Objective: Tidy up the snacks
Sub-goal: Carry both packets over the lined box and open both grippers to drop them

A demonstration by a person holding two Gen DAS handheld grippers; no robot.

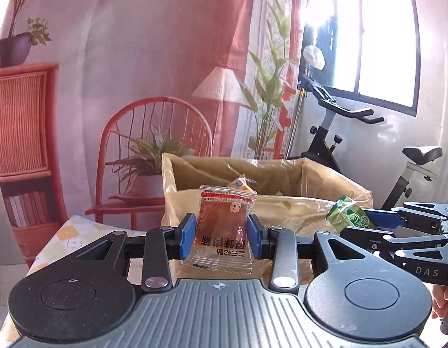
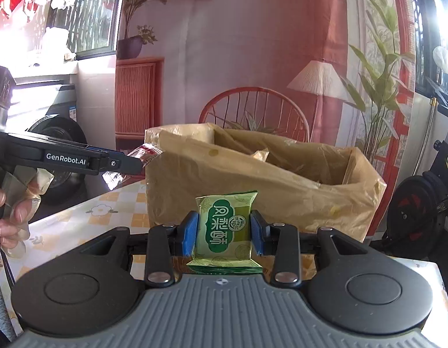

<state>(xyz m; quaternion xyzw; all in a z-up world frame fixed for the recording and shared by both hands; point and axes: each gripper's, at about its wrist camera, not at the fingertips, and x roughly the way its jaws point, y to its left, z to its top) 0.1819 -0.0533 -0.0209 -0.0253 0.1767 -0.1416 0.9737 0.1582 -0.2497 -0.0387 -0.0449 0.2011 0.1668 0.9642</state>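
Note:
My left gripper [image 1: 221, 237] is shut on a clear orange snack packet [image 1: 222, 226] with a red label, held upright in front of the cardboard box [image 1: 282, 203]. My right gripper [image 2: 224, 233] is shut on a green snack packet [image 2: 225, 229], also just before the box [image 2: 195, 179]. The box is lined with a yellowish plastic bag and holds a small yellow packet [image 1: 240, 182]. The right gripper with the green packet [image 1: 351, 214] shows at the right of the left wrist view. The left gripper with its clear packet [image 2: 145, 152] shows at the left of the right wrist view.
The box stands on a table with a yellow checked flower cloth [image 2: 108, 208]. A printed backdrop with a red chair [image 1: 154, 133] hangs behind. An exercise bike [image 1: 369, 145] stands to the right, a washing machine [image 2: 58, 133] to the left.

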